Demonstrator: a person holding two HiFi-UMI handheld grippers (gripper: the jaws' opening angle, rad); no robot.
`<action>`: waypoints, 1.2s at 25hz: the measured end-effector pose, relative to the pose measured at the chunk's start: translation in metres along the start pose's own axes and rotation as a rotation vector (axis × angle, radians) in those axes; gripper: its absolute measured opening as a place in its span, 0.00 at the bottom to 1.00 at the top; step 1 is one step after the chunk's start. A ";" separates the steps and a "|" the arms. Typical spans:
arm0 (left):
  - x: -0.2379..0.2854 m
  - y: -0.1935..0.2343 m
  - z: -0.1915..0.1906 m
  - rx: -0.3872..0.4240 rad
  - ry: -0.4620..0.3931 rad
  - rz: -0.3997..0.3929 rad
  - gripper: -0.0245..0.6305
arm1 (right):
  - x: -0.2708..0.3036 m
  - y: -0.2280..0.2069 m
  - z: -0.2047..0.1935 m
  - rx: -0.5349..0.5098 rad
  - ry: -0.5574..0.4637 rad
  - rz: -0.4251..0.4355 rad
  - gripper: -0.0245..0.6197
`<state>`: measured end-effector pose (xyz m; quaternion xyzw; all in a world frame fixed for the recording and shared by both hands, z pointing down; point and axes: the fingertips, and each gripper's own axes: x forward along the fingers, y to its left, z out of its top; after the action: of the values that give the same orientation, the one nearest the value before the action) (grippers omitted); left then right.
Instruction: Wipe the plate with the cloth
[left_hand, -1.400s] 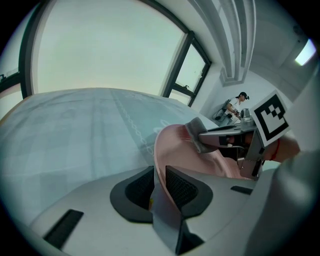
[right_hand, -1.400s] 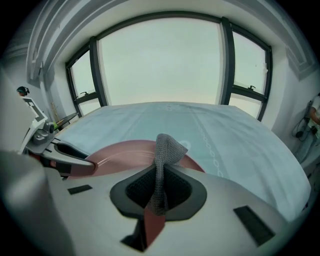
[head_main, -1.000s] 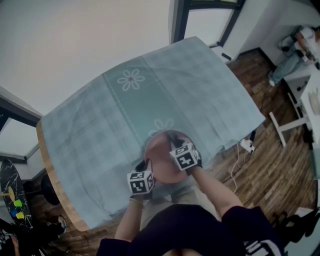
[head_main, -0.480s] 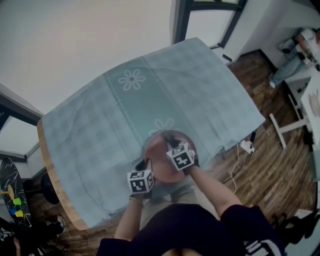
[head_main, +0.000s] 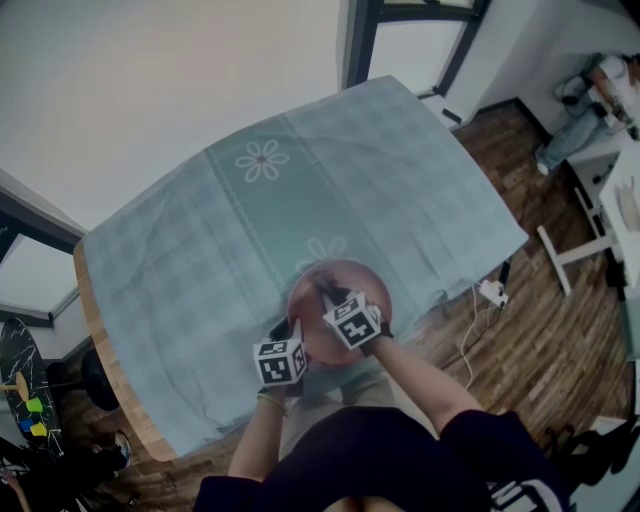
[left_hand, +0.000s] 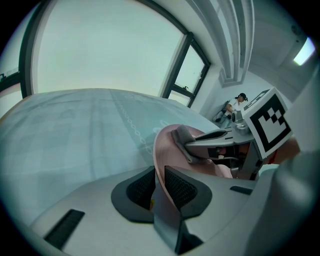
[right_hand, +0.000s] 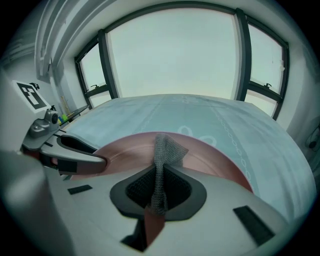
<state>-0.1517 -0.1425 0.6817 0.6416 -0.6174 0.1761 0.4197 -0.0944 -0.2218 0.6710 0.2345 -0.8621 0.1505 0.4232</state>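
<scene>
- Plate: round pink plate sits at the near edge of the table, on a pale teal checked tablecloth with white flower motifs. The plate is directly in front of the person, with both grippers over it.
- Left gripper: positioned at the plate's near-left rim. In the left gripper view the jaws are drawn in to a narrow gap, and the pink rim runs straight through that gap, with the ribbed pads pressing on both faces. The grip is on the plate alone.
- Right gripper: reaches in over the plate's face, just beside the left gripper. The two marker cubes are close together but not touching.
- Cloth: grey knitted cloth is pinched between the right jaws, which are nearly together with only the cloth's thickness between the pads. A folded tuft stands up ahead of the pads.
- Cloth contact: in the left gripper view the grey tuft lies against the plate's inner face, near its middle and toward the far side.
- Plate attitude: the left gripper view shows the plate standing steeply against the tablecloth behind it. The right gripper view shows it as a broad shallow arc. Whether the far rim rests on the table I cannot tell.
- Surroundings: tall dark-framed windows stand beyond the table, and a wooden plank floor lies to the right.
</scene>
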 end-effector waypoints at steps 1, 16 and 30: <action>0.000 0.000 0.000 0.000 -0.001 0.000 0.15 | 0.000 0.004 0.000 -0.006 0.001 0.007 0.09; 0.000 -0.001 0.000 -0.003 -0.005 -0.009 0.15 | -0.005 0.050 -0.013 -0.068 0.007 0.094 0.09; 0.000 -0.001 0.000 -0.005 -0.005 -0.007 0.15 | -0.013 0.083 -0.025 -0.107 0.057 0.207 0.09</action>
<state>-0.1506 -0.1428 0.6818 0.6432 -0.6164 0.1714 0.4207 -0.1154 -0.1367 0.6707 0.1171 -0.8761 0.1537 0.4417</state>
